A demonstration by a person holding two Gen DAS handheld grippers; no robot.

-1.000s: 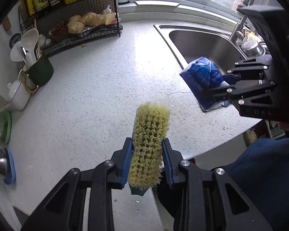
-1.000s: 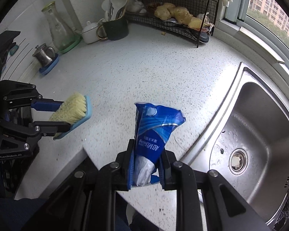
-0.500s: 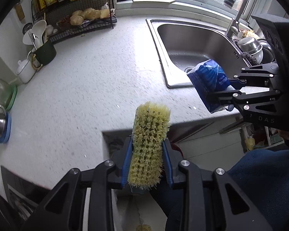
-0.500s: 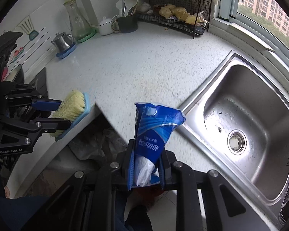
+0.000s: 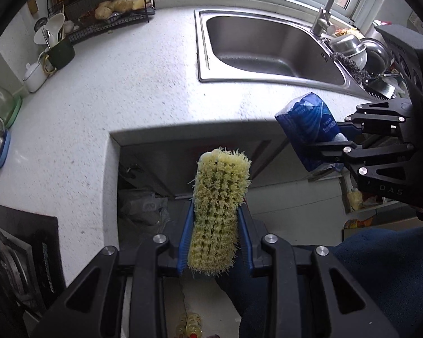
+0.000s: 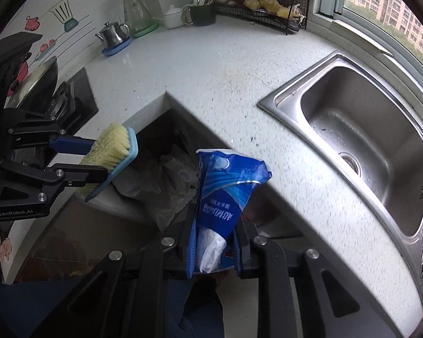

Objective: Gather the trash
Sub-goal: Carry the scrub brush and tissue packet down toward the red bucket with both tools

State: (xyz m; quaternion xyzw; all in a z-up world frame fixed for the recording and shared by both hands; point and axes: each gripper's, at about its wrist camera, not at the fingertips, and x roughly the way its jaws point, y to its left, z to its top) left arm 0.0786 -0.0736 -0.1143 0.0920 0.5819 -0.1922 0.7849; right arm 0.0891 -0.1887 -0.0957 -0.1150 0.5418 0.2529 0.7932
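Blue crinkly wrapper (image 6: pixel 228 194) clamped low in right hand-held gripper (image 6: pixel 215 249): light, soft, crushable. Left hand-held gripper (image 5: pixel 215 239) pinching brush (image 5: pixel 218 208); grey bin liner (image 6: pixel 166 180) at 10 o'clock.

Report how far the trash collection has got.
Done: worktop looks free of loose trash. In hand: right gripper holds the blue wrapper, left gripper the brush, both beyond the counter edge. Left: drop the wrapper into the bin bag below.
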